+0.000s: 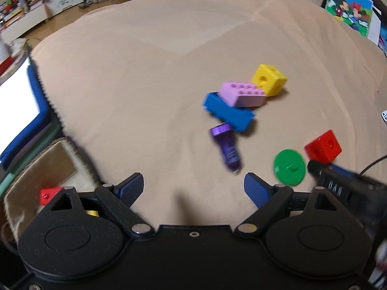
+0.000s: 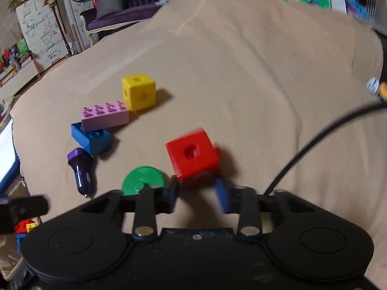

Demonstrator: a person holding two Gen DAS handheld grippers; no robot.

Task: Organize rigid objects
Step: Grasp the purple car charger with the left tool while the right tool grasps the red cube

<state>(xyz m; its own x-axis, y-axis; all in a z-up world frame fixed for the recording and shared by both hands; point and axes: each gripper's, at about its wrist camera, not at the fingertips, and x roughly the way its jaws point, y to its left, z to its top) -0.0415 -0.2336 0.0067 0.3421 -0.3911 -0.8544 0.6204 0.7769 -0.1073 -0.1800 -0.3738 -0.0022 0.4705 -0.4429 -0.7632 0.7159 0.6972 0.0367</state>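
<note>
On the beige cloth lie a yellow cube [image 1: 269,79] [image 2: 138,91], a pink brick [image 1: 243,93] [image 2: 105,115], a blue brick [image 1: 228,112] [image 2: 91,137], a purple car charger [image 1: 226,146] [image 2: 81,171], a green disc [image 1: 289,166] [image 2: 142,180] and a red cube [image 1: 323,147] [image 2: 193,154]. My left gripper [image 1: 193,188] is open and empty, just short of the charger. My right gripper [image 2: 197,193] is open with the red cube just ahead of its fingertips; I cannot tell whether they touch it.
At the left edge a beige box [image 1: 36,183] holds another red cube [image 1: 49,194] and a yellow piece. A blue-edged white screen [image 1: 17,106] lies far left. A black cable [image 2: 314,140] runs in from the right. Picture books [image 1: 348,7] stand at the back right.
</note>
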